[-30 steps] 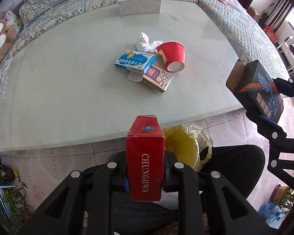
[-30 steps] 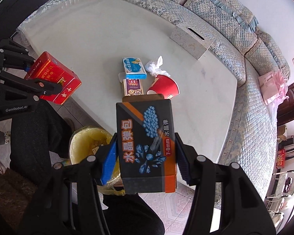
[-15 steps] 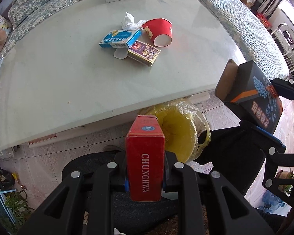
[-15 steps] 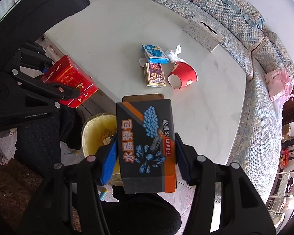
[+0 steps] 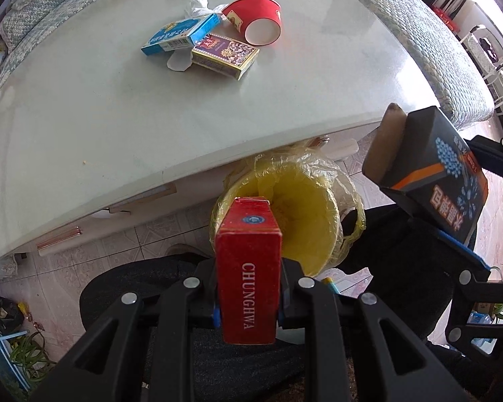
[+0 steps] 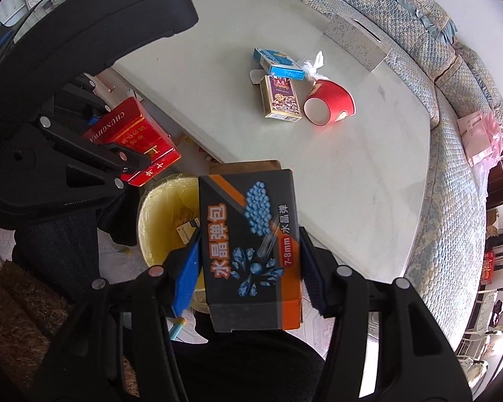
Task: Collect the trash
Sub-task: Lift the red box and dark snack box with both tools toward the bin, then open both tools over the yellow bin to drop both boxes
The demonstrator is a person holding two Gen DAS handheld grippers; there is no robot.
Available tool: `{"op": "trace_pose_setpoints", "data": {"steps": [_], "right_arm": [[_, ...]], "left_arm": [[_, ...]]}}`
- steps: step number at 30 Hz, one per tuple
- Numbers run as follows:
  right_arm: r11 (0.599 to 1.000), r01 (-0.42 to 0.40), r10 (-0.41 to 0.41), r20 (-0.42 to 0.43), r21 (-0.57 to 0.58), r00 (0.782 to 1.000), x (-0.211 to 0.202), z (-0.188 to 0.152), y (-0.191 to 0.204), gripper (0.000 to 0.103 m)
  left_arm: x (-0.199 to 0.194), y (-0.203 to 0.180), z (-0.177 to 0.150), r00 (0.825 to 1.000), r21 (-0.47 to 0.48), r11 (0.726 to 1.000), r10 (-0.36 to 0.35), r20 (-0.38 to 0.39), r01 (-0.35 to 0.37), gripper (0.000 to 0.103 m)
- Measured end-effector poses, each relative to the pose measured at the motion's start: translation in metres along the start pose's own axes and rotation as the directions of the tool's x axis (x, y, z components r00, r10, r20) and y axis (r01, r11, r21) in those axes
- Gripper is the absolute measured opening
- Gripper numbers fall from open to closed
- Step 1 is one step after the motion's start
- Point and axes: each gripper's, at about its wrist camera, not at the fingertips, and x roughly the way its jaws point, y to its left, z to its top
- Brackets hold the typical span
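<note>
My left gripper [image 5: 248, 298] is shut on a red Chunghwa box [image 5: 248, 268], held above the near rim of the yellow-lined trash bin [image 5: 301, 201]. The red box also shows in the right wrist view [image 6: 134, 144]. My right gripper [image 6: 249, 278] is shut on a black and orange box [image 6: 249, 234], held over the right side of the bin [image 6: 164, 211]; this box shows in the left wrist view [image 5: 432, 174]. On the table lie a blue box [image 5: 181, 33], a purple and gold box [image 5: 224, 55], a tipped red paper cup [image 5: 256, 18] and a white wad [image 5: 199, 1].
The pale round table [image 5: 100, 100] overhangs the bin. A patterned tissue box [image 6: 358, 40] stands at the table's far edge. A grey-blue sofa [image 6: 452, 134] curves around the table. The person's dark-clad legs [image 5: 134, 288] lie below the grippers on a tiled floor.
Both grippers have moved back from the table and down toward the bin with their boxes. The bin now fills more of both views.
</note>
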Motion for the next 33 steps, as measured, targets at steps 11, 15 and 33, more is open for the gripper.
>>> {"op": "trace_pose_setpoints", "data": {"steps": [11,15,33], "right_arm": [[0.999,-0.021,0.023,-0.045,0.044,0.999,0.049,-0.02,0.006,0.053],[0.998,-0.022,0.026,-0.065,0.062,0.998,0.07,-0.027,0.009,0.053],[0.991,-0.104,0.117,-0.168,0.086,0.979,0.168,-0.044,0.037,0.053]], "left_arm": [[0.055,-0.006,-0.014,1.0,0.01,1.0,-0.021,-0.005,0.021,0.022],[0.081,-0.006,-0.018,0.999,0.001,0.999,-0.044,-0.025,0.044,0.022],[0.176,-0.003,-0.027,0.994,0.015,0.999,-0.044,-0.096,0.046,0.022]]}}
